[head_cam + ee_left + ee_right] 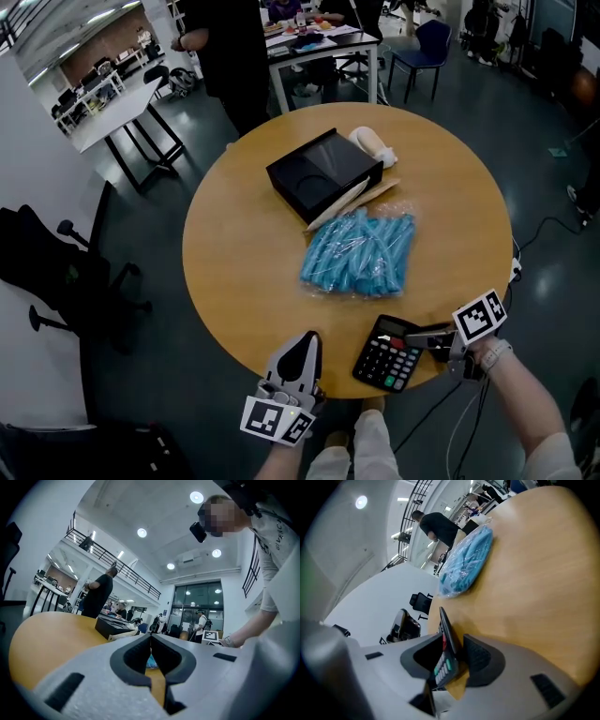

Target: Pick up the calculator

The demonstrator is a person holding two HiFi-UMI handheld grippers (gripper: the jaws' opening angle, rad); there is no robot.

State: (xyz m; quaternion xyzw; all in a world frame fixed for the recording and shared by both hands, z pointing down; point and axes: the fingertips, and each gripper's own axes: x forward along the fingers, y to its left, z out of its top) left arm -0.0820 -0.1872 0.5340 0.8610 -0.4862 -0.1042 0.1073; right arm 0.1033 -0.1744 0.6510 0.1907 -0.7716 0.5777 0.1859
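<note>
A black calculator (386, 356) with grey keys lies at the near edge of the round wooden table (244, 253). My right gripper (424, 336) comes in from the right and is shut on the calculator's right side. In the right gripper view the calculator (446, 653) stands edge-on between the jaws of that gripper (452, 639), keys towards the left pad. My left gripper (307, 337) hovers at the table's near edge, left of the calculator and apart from it. In its own view the left gripper (151, 638) is shut and holds nothing.
A bag of blue packets (359, 253) lies mid-table beyond the calculator. Behind it are an open black box (323, 173), a cream strip (352, 202) and a white object (373, 145). A person in black (225, 47) stands at the far side. An office chair (56, 272) is at the left.
</note>
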